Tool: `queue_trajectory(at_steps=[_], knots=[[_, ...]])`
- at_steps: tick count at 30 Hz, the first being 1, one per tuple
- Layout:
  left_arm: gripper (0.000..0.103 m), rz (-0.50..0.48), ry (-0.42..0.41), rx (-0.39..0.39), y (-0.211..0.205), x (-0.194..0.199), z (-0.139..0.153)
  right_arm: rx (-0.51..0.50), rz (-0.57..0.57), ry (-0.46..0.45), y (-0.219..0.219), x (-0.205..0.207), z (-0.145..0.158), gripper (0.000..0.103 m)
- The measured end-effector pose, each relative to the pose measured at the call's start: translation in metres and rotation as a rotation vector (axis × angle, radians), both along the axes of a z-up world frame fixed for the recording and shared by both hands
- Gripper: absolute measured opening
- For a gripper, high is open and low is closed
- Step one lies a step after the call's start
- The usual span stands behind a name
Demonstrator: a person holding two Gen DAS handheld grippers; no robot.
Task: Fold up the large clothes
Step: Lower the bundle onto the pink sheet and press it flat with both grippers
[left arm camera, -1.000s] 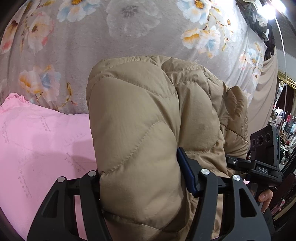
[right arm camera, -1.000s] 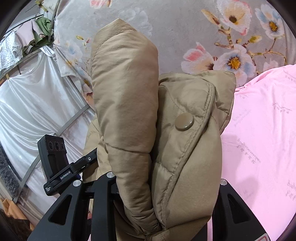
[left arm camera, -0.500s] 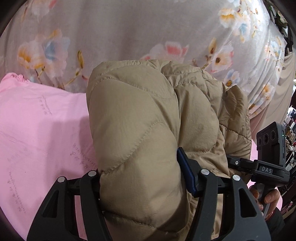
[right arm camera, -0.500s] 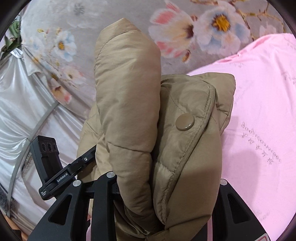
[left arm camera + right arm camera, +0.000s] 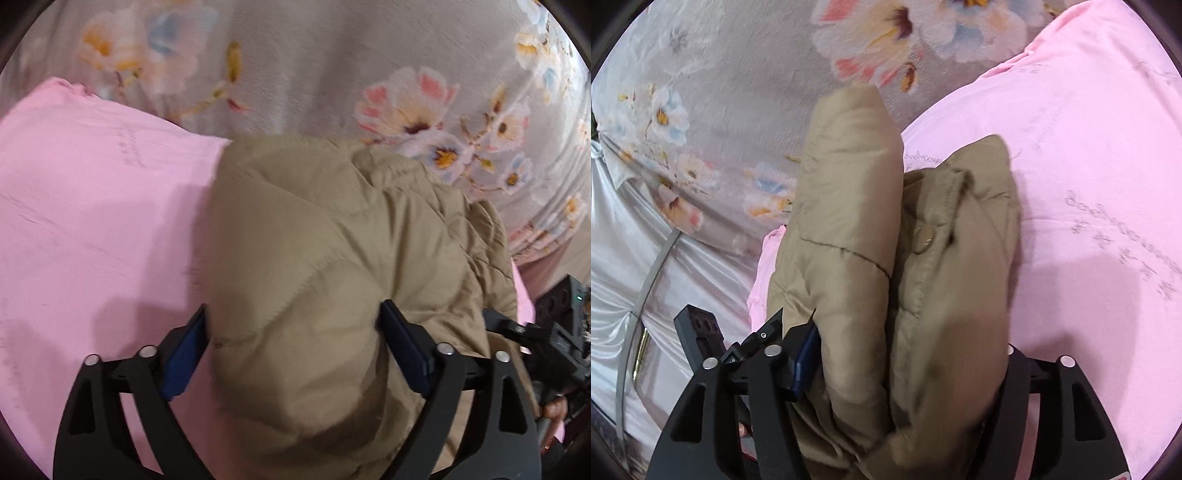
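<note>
A tan quilted puffer jacket (image 5: 325, 266) is bunched between both grippers, low over a pink sheet (image 5: 92, 206). In the left wrist view my left gripper (image 5: 291, 332) has spread its jaws wide; the blue pads (image 5: 184, 354) stand at the jacket's sides and the fabric still bulges between them. In the right wrist view my right gripper (image 5: 905, 354) is also spread, with folded jacket layers (image 5: 871, 258) and a snap button (image 5: 923, 236) between its fingers. The right finger's pad is hidden by fabric.
The pink sheet (image 5: 1089, 184) lies on a grey floral bedspread (image 5: 332, 74). The bed's edge, with silver fabric and a metal rail (image 5: 646, 277), is at the left of the right wrist view. The other gripper's body (image 5: 554, 332) shows at the right.
Both grippers have lowered the jacket toward the pink sheet and their jaws have spread from a tight clamp to wide open. The views tilted down onto the bed.
</note>
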State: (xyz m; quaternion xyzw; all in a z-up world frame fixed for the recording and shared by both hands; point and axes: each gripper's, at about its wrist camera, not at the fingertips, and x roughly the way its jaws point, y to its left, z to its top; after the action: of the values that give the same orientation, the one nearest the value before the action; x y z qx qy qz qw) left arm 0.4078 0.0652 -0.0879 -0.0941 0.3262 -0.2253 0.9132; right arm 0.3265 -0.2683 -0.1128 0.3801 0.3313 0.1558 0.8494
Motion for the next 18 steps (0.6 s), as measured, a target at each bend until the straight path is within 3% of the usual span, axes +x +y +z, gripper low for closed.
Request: queue_trajectory(at_steps=[3,5,7,9,10,13,14,15,18], knots=[[0.089,0.076,-0.027,0.057,0.015,-0.012,0.025,-0.062,-0.093,-0.022,-0.016,-0.034,0.021,0.068],[0.089,0.148,-0.061,0.102,0.020,-0.020,0.047,-0.183,-0.134,-0.087,-0.014,-0.053,0.053,0.065],[0.088,0.225,-0.121,0.163,0.018,-0.031,0.078,-0.365,-0.147,-0.127,0.005,-0.056,0.090,0.040],[0.080,0.259,-0.202,0.215,0.004,-0.042,0.107,-0.517,-0.139,-0.155,0.031,-0.049,0.123,0.011],[0.078,0.259,-0.226,0.237,-0.006,-0.045,0.119,-0.557,-0.132,-0.173,0.041,-0.044,0.134,0.007],[0.053,0.230,-0.246,0.296,-0.038,-0.044,0.143,-0.627,-0.125,-0.221,0.070,-0.022,0.158,0.004],[0.039,0.220,-0.239,0.310,-0.050,-0.039,0.146,-0.633,-0.122,-0.221,0.077,-0.012,0.161,0.004],[0.025,0.210,-0.228,0.321,-0.060,-0.034,0.146,-0.626,-0.117,-0.217,0.082,-0.003,0.162,0.004],[0.004,0.186,-0.179,0.331,-0.079,-0.015,0.134,-0.610,-0.109,-0.182,0.090,0.024,0.152,0.004]])
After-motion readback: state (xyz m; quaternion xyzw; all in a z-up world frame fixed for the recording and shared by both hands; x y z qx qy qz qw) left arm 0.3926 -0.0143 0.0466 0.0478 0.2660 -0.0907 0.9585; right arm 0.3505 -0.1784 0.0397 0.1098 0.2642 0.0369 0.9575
